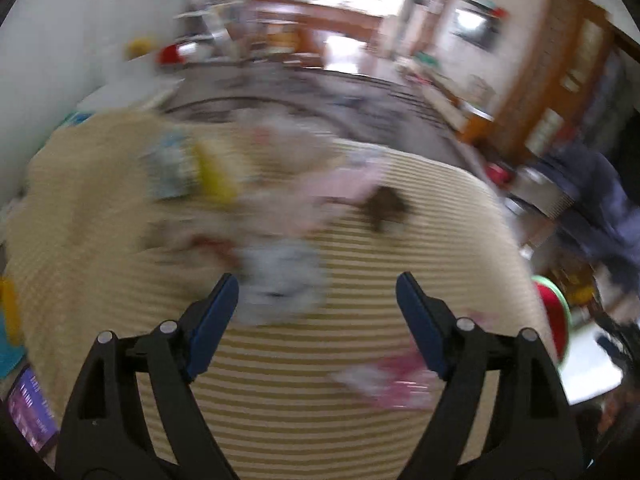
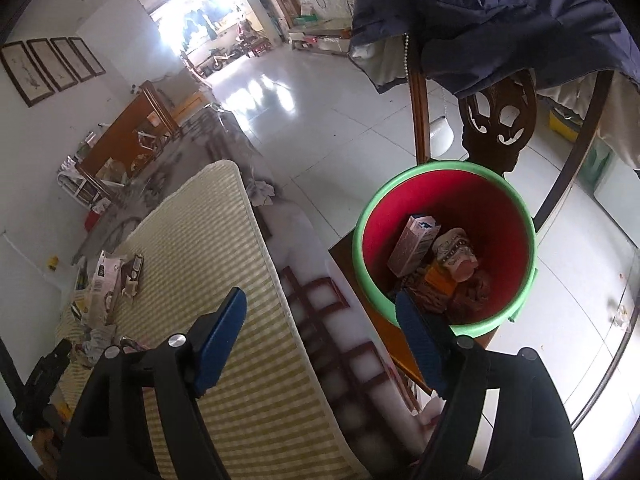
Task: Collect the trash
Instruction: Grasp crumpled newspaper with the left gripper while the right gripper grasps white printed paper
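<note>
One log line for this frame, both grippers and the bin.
left hand-held gripper: open, empty, over littered striped mat | right hand-held gripper: open, empty, beside green-rimmed red plastic bin | bin: holds trash

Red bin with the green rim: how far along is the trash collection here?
Partly done. The bin already holds a carton and crumpled wrappers. Both the left gripper and right gripper are open and empty. Left to collect: a pile of wrappers on the striped mat.
</note>
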A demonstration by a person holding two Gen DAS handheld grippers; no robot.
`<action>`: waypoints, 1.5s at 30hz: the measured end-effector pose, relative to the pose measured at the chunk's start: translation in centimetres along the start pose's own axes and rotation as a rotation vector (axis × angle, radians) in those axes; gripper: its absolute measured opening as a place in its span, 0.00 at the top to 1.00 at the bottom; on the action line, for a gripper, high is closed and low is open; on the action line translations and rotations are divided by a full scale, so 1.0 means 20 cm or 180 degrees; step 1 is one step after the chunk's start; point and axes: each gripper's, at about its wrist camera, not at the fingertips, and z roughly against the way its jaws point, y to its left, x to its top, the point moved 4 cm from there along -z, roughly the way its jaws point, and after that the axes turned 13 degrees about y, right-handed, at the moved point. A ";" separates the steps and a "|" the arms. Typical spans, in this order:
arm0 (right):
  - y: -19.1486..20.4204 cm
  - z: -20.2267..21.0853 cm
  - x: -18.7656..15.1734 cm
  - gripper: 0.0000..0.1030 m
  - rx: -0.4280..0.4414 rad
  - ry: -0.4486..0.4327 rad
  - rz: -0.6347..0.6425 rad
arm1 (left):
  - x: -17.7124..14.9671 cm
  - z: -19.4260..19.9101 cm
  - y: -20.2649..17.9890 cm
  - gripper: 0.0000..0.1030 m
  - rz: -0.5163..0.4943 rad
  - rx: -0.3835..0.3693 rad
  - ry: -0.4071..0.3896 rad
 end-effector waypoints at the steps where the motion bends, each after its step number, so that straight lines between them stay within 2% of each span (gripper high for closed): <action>1: 0.00 0.00 0.00 0.27 0.0003 0.0008 -0.0008 | 0.01 0.00 0.08 0.24 0.0122 0.0038 -0.0004; 5: 0.01 -0.01 0.00 0.27 -0.0050 0.0013 -0.0001 | 0.06 -0.04 0.32 0.24 0.0439 0.0170 0.0026; 8: 0.03 -0.01 -0.01 0.27 -0.0124 0.0001 0.0049 | 0.11 -0.10 0.36 0.24 0.0496 0.0186 0.0087; 13: 0.06 -0.01 -0.02 0.27 -0.0245 -0.0014 0.0130 | 0.15 -0.25 0.39 0.24 0.0534 0.0082 0.0305; 14: 0.06 -0.02 -0.02 0.27 -0.0264 -0.0008 0.0148 | 0.15 -0.28 0.39 0.26 0.0552 0.0064 0.0350; 15: 0.07 -0.02 -0.02 0.27 -0.0278 0.0001 0.0162 | 0.14 -0.30 0.40 0.39 0.0570 0.0042 0.0374; 18: 0.11 -0.05 -0.02 0.27 -0.0351 0.0034 0.0229 | 0.10 -0.30 0.42 0.57 0.0613 -0.0085 0.0395; 20: 0.14 -0.06 -0.02 0.27 -0.0302 0.0059 0.0246 | 0.06 -0.25 0.41 0.62 0.0578 -0.0063 0.0313; 22: 0.21 -0.09 -0.03 0.27 -0.0123 0.0111 0.0246 | 0.02 -0.20 0.42 0.63 0.0605 -0.0072 0.0266; 25: 0.41 -0.14 -0.04 0.27 0.0096 0.0188 0.0428 | -0.08 -0.11 0.43 0.63 0.0759 -0.0207 0.0205; 28: 0.75 -0.21 -0.08 0.27 0.0339 0.0335 0.0844 | -0.19 -0.06 0.41 0.63 0.0847 -0.0277 0.0174; 30: 0.94 -0.26 -0.11 0.27 0.0501 0.0471 0.1070 | -0.25 -0.04 0.39 0.63 0.0818 -0.0294 0.0189; 33: 1.24 -0.36 -0.15 0.27 0.0696 0.0684 0.1374 | -0.33 -0.03 0.37 0.63 0.0656 -0.0191 0.0220; 38: 1.54 -0.59 -0.22 0.27 0.0737 0.1006 0.1514 | -0.39 -0.02 0.37 0.63 0.0518 -0.0122 0.0247; 41: 1.64 -0.72 -0.26 0.27 0.0702 0.1196 0.1508 | -0.38 -0.01 0.37 0.63 0.0484 -0.0130 0.0209; 45: 1.75 -0.83 -0.32 0.27 0.0618 0.1314 0.1593 | -0.38 -0.01 0.36 0.63 0.0441 -0.0129 0.0193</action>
